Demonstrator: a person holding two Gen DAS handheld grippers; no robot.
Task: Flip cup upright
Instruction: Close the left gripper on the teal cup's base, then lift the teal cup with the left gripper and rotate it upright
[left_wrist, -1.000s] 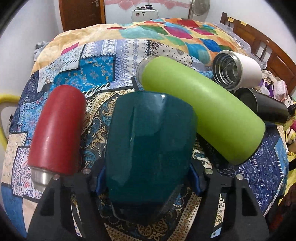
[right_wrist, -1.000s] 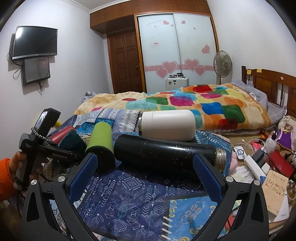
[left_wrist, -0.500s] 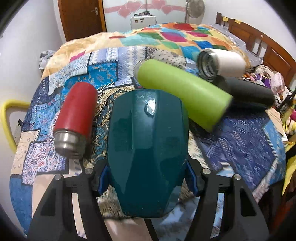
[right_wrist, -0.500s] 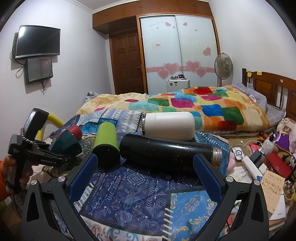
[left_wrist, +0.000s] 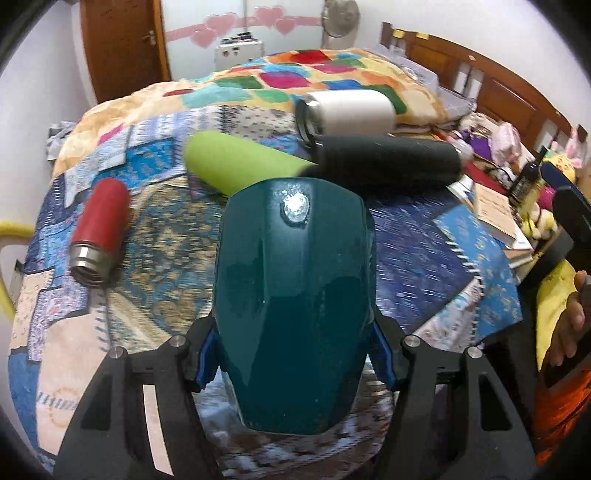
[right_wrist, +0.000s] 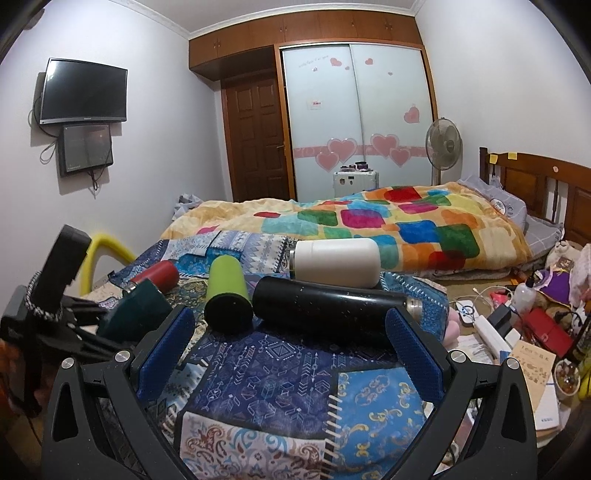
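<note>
My left gripper (left_wrist: 295, 354) is shut on a dark teal cup (left_wrist: 295, 288), held off the patterned cloth with its closed base pointing away from the camera. The same cup (right_wrist: 136, 314) and left gripper (right_wrist: 74, 328) show at the left of the right wrist view, lifted above the table. My right gripper (right_wrist: 288, 350) is open and empty, hovering above the blue patterned cloth in front of a black flask (right_wrist: 325, 306).
On the cloth lie a red flask (left_wrist: 101, 229), a lime green flask (left_wrist: 240, 166), a black flask (left_wrist: 388, 158) and a white flask (left_wrist: 351, 110). Books (left_wrist: 495, 218) and clutter sit at the table's right edge. A bed with a colourful blanket (right_wrist: 369, 221) is behind.
My left gripper has lifted the teal cup up and back from the cloth; the other flasks now look farther away. The right gripper has barely moved.
</note>
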